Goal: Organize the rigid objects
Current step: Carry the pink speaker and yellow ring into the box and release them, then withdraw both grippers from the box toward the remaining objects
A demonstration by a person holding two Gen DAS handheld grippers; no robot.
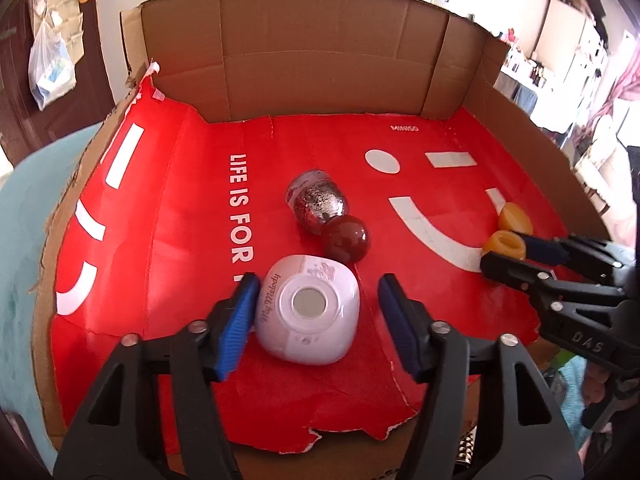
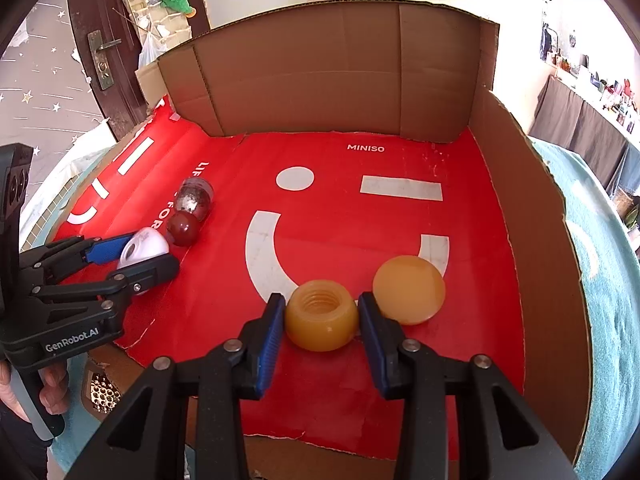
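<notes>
The left tool (image 1: pixel 316 320) stands wide, its blue pads on either side of a white case (image 1: pixel 307 314) marked "My Melody". The left pad (image 1: pixel 236 320) looks to be just at the case's side; the right pad sits clear of it. The case lies on a red sheet (image 1: pixel 180 220) printed with a smiley, spread inside a cardboard tray (image 1: pixel 320 48). Just beyond the case a dark red ball (image 1: pixel 345 238) touches a glittery silver jar (image 1: pixel 318 202) lying on its side.

The right tool (image 2: pixel 321 330) is narrower, with its pads close on both sides of an amber cup (image 2: pixel 321 321) that sits with its threaded opening up. Whether the pads press the cup I cannot tell. An amber dome (image 2: pixel 409 289) rests just beside the cup, to its right, near the tray's right wall.
</notes>
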